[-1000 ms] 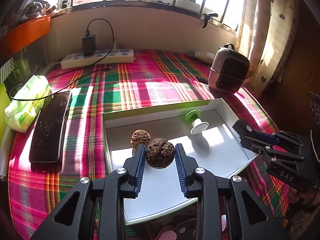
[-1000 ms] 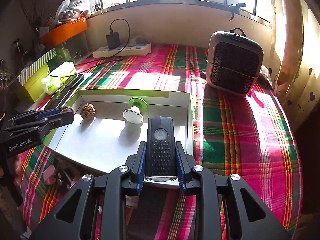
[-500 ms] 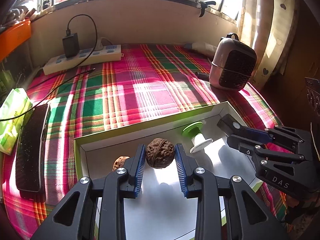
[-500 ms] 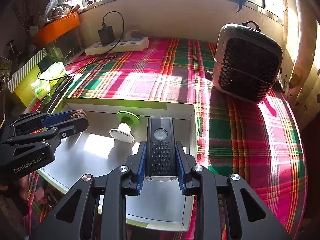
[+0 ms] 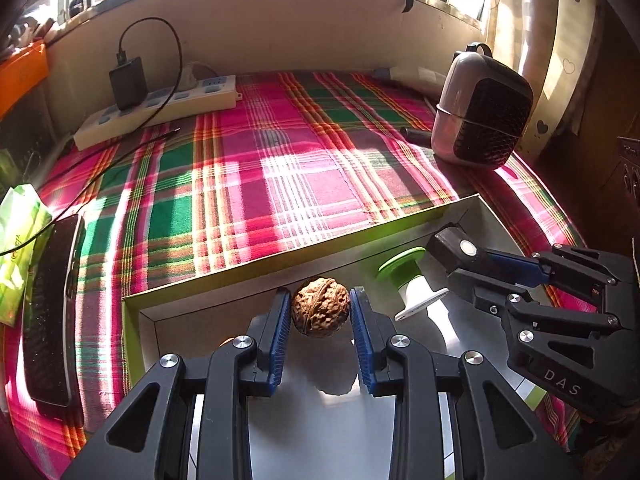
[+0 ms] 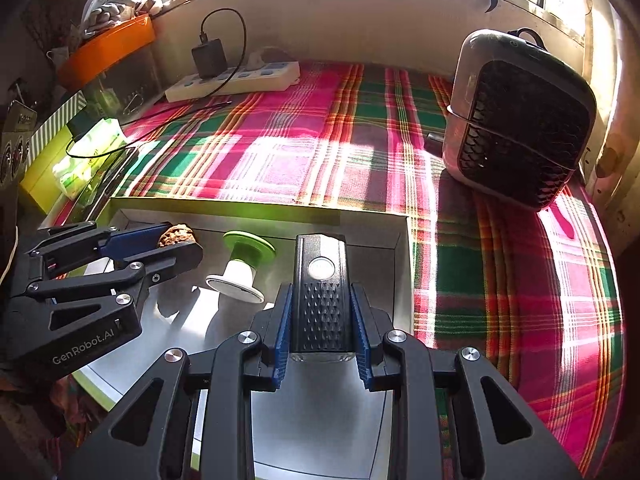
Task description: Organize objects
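Plaid-covered surface [image 5: 280, 168] w/ white box [image 5: 288, 258] near its front edge. Left tool [image 5: 320, 316] is gripping walnut [image 5: 320, 311] btwn blue pads, hanging over box's back-left part. Right tool [image 6: 320, 312] is clamping black device [image 6: 320, 280] lengthwise, over box's right side. Green-and-white spool [image 6: 243, 268] is lying tipped inside box, btwn both tools. Heater [image 6: 516, 116] is standing far right.

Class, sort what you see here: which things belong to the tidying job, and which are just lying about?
Part of the job: walnut in left gripper; black device in right gripper; green-and-white spool; box.

Lying about: heater; power strip; phone; tissue pack.
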Demonstrator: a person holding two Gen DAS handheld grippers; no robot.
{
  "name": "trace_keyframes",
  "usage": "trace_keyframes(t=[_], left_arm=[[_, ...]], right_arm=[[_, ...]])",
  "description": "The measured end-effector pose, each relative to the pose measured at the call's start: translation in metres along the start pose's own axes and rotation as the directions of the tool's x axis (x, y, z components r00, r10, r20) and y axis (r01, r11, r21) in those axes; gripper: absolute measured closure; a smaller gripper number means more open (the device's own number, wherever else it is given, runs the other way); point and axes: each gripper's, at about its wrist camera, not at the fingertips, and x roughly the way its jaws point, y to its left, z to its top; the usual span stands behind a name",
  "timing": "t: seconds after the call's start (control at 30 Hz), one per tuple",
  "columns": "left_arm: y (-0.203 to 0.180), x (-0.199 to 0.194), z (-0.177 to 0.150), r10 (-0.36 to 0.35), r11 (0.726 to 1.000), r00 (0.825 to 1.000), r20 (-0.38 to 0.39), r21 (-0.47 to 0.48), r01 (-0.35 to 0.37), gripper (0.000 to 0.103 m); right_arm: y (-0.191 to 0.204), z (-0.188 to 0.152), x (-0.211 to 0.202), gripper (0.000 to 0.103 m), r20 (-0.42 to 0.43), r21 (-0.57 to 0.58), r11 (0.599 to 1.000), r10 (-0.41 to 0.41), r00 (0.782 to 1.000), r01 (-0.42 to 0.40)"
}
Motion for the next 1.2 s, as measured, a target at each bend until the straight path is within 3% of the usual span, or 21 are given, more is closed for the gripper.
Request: trace_keyframes(t=[0.3,0.83,1.2], left_arm=[[-0.004,0.005,0.002,0.025,0.999,0.999,-0.023,0.034,-0.024,0.075],[-0.002,0.007,0.001,0.032,0.999,0.999,-0.042,0.014,-0.031,0.074],[0.003,-0.002,-0.004,0.03,0.999,0.999,-0.029,-0.021,-0.03,0.067]], right_arm=[[0.003,-0.001,0.003,0.075,-0.005,-0.009,1.0,0.0,1.0,0.0],[0.002,0.0,0.002,0.073,0.001,0.023,1.0,0.007,1.0,-0.007],[0.005,-0.003,-0.009,0.055,0.019,0.033,0.999,-0.004,1.0,0.003]])
